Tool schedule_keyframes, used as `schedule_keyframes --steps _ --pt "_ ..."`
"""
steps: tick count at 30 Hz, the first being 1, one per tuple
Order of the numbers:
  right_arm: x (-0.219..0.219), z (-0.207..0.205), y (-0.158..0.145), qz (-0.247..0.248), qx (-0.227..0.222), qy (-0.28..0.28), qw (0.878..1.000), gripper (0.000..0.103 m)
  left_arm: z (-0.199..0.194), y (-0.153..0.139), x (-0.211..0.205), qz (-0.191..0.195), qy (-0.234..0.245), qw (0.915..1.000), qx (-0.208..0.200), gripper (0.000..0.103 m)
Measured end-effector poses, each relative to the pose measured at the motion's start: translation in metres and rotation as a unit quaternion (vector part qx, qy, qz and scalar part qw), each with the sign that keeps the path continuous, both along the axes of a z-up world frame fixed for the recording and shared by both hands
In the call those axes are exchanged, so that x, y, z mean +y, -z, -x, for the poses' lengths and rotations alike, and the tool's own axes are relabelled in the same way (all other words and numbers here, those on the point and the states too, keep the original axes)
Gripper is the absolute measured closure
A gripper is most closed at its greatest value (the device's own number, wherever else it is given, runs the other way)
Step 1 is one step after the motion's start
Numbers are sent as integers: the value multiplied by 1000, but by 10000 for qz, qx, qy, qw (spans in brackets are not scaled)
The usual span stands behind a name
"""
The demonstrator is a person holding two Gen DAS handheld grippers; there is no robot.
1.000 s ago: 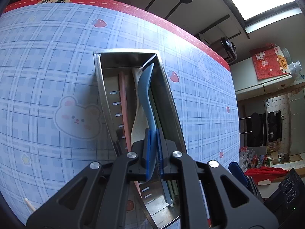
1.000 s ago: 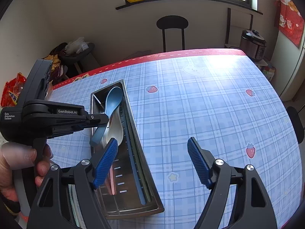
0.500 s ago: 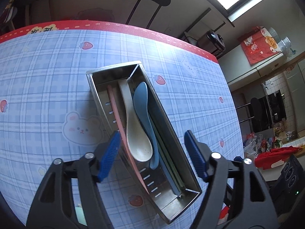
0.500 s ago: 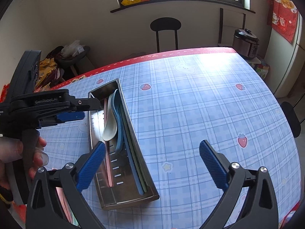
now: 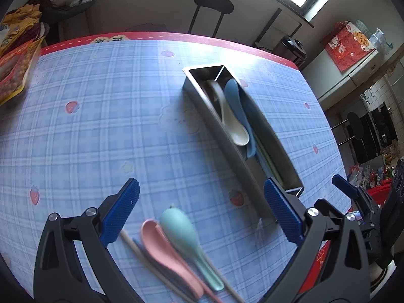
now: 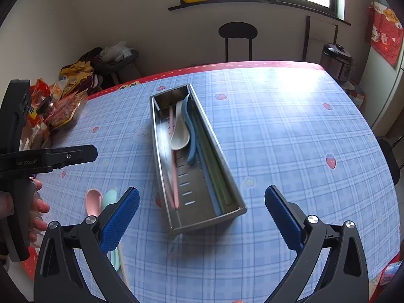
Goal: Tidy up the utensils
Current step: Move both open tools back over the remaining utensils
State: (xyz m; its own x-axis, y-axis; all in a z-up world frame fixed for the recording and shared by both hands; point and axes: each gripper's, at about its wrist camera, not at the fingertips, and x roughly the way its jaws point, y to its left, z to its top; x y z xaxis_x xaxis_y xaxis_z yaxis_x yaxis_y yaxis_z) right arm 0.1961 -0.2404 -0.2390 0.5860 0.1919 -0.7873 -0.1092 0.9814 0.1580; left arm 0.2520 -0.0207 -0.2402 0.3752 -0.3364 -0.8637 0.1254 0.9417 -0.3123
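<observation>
Lengthwise, the blue spoon (image 6: 190, 128) lies along the steel tray (image 6: 228, 176).

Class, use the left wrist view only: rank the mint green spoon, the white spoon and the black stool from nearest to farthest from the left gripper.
1. Mint green spoon: on the tablecloth, between the left gripper's open jaws.
2. White spoon: inside the metal tray, right of centre.
3. Black stool: beyond the table's far edge.
</observation>
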Motion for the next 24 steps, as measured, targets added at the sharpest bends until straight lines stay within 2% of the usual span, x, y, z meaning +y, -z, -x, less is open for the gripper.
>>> schedule_keyframes --steps 4,8,11,16,17,18,21,24 --pt "20 27 13 -4 28 -281 9996 6 41 13 33 -271 -199 9994 38 6" --pt "42 45 35 85 398 -639 9971 6 78 30 58 -478 -378 9981 128 6" --pt "63 56 49 493 490 -888 9936 6 101 45 64 -526 -399 9977 174 6" --pt "83 66 67 567 725 -1226 9882 6 132 72 63 -802 -288 9959 302 6" --pt "86 68 70 615 738 -1290 9870 9 136 75 65 -798 -316 9958 321 6" --pt "89 70 72 661 766 -1370 9854 18 139 76 66 -794 -352 9957 322 6" --pt "97 72 75 677 848 -1538 9821 33 147 77 70 -776 -399 9959 244 6" --pt "103 75 76 672 855 -1664 9800 44 150 75 70 -785 -390 9959 206 6"
